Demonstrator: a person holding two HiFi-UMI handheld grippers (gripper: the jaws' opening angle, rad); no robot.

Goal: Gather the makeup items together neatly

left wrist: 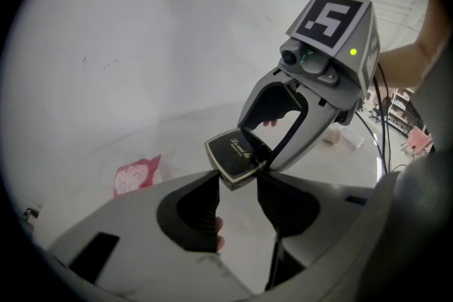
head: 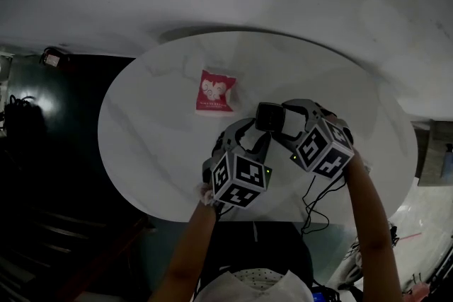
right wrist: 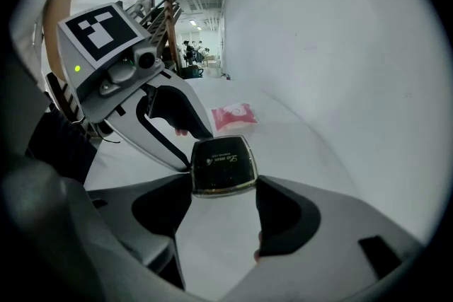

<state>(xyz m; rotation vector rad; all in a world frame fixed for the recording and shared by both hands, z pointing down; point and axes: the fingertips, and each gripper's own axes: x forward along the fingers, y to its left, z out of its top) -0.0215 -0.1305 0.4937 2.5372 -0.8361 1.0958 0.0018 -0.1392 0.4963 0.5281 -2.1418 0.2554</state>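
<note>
A black square compact (head: 269, 117) with a gold rim and gold lettering hangs just above the white oval table (head: 156, 152), held between both grippers. My left gripper (head: 256, 132) pinches its near corner (left wrist: 236, 154) with its jaw tips. From the right, my right gripper (head: 283, 122) clamps the compact (right wrist: 223, 165) across its width. In the left gripper view the left gripper (left wrist: 237, 177) faces the right one, and in the right gripper view the right gripper (right wrist: 223, 184) faces the left one. A pink sachet (head: 214, 92) lies flat on the table beyond them, to the left.
The pink sachet (left wrist: 136, 175) (right wrist: 232, 116) is the only other item I see lying on the tabletop. A pale wall rises right behind the table. Dark floor and furniture lie off its left edge. Black cables (head: 311, 205) hang below the right gripper at the near rim.
</note>
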